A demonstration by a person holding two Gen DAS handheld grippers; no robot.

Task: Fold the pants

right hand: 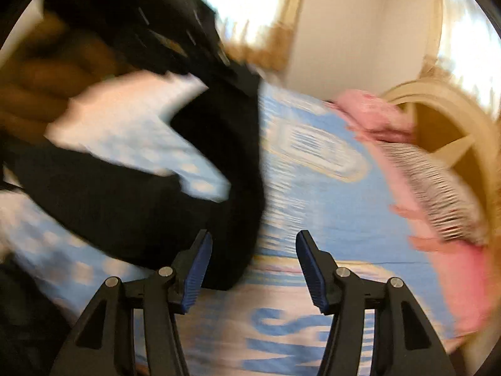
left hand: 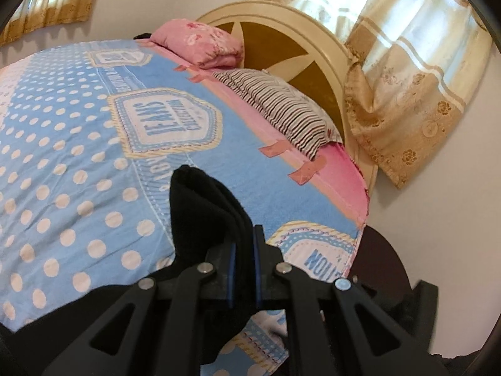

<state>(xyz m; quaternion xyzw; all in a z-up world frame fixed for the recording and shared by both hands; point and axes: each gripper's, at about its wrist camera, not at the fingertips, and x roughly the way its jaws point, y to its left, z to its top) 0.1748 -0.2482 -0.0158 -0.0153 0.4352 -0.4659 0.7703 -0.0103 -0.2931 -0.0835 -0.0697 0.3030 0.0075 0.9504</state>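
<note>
The left gripper (left hand: 242, 250) is pinching a bunched edge of the black pants (left hand: 200, 206), which stand up from its jaws toward 11 o'clock above the blue dotted bedspread (left hand: 78, 156). In the blurred right view the right gripper (right hand: 253, 269) is spread wide with nothing between its pads, and the pants (right hand: 225, 163) hang from 11 o'clock down to just in front of it. To do this step well, I'd judge the free gripper should take the hanging fabric low, near its bottom edge, so both holds can pull the cloth taut and lay it flat, well short of the striped pillow (left hand: 281, 106) at 1 o'clock
</note>
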